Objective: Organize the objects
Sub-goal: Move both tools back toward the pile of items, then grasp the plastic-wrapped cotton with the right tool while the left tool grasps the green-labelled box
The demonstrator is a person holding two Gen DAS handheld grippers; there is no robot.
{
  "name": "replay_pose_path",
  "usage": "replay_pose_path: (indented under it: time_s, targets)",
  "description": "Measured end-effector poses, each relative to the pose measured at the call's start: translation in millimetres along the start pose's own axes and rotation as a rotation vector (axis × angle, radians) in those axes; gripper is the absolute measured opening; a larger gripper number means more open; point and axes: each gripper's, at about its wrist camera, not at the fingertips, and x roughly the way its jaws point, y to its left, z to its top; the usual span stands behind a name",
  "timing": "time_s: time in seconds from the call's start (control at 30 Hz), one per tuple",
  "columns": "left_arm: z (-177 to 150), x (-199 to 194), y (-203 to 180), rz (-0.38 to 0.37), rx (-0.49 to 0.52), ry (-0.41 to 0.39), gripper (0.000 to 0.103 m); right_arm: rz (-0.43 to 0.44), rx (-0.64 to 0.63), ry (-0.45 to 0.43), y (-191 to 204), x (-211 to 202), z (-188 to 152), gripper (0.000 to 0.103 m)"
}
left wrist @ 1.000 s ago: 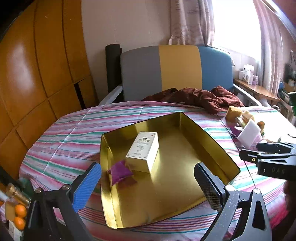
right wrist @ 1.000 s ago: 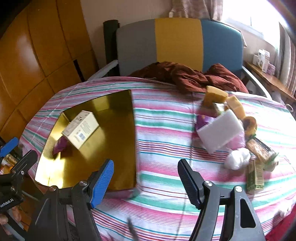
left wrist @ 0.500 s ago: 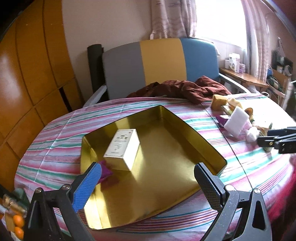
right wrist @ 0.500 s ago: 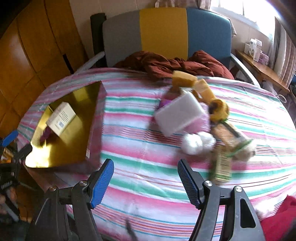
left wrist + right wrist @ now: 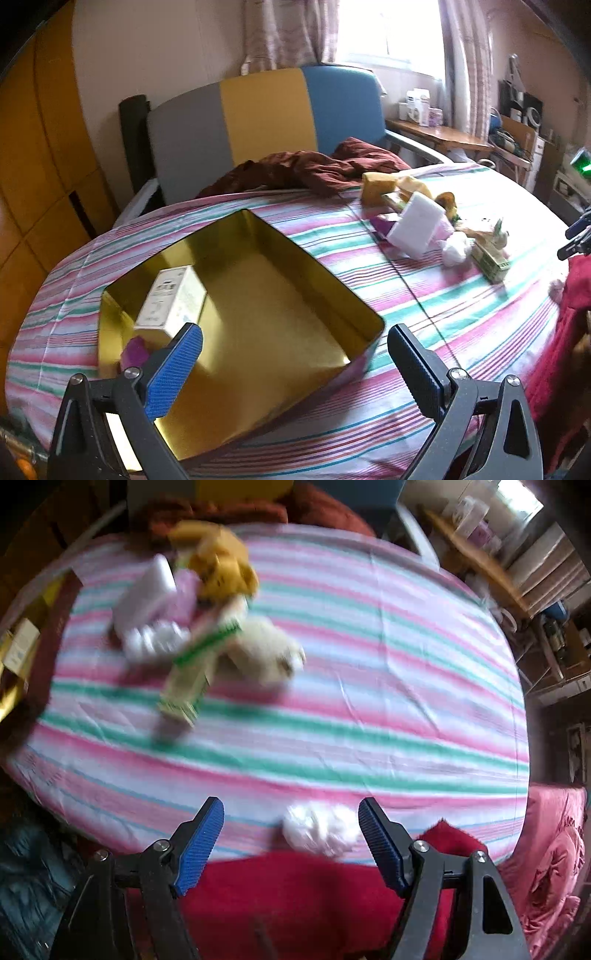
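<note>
Two open jaws of my right gripper (image 5: 290,843), just widened and empty, point down over a white fluffy ball (image 5: 321,829) lying between them at the striped table's (image 5: 369,686) near edge, far right of the gold tray (image 5: 258,295).

Left hand-held gripper (image 5: 293,350): black frame, silver screws at the pivots, one ribbed blue pad, one ribbed black pad. Right hand-held gripper (image 5: 290,825): same black frame and silver screws, both pads ribbed blue. Person wears red clothing (image 5: 295,897).
</note>
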Motion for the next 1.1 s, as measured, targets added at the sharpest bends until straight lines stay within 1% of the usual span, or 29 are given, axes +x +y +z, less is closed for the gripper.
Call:
replay_pose_path:
  time_s: [0.07,0.2,0.37,0.4,0.43,0.47,0.53,0.73,0.87,1.0,1.1]
  targets:
    - [2,3,-6,-0.010,0.010,0.006,0.101,-0.002,-0.010,0.062,0,16,0,0.077]
    - [6,7,-15,-0.027,0.030,0.008,0.101,0.003,0.020,0.144,-4,40,3,0.077]
    - [11,13,-22,-0.047,0.046,0.013,0.101,0.001,0.034,0.228,-9,62,1,0.077]
    - [12,14,-24,-0.052,0.050,0.014,0.101,-0.001,0.035,0.232,-10,64,0,0.076]
    - [13,15,-26,-0.058,0.055,0.015,0.101,0.005,0.043,0.230,-11,66,-1,0.073]
    - [14,17,-29,-0.067,0.060,0.014,0.101,0.015,0.049,0.225,-11,67,-2,0.057]
    - [16,20,-33,-0.082,0.067,0.017,0.101,0.019,0.055,0.193,-11,65,-4,0.040]
    - [26,33,-58,-0.159,0.101,0.035,0.101,0.037,0.106,0.052,-11,52,-2,0.040]
    - [35,48,-81,-0.249,0.112,0.069,0.100,0.064,0.139,-0.037,-12,44,-4,0.040]
    - [41,63,-114,-0.318,0.138,0.107,0.099,0.087,0.155,-0.080,-16,42,-10,0.040]
    - [48,73,-143,-0.362,0.172,0.117,0.098,0.102,0.167,-0.103,-20,40,-16,0.040]
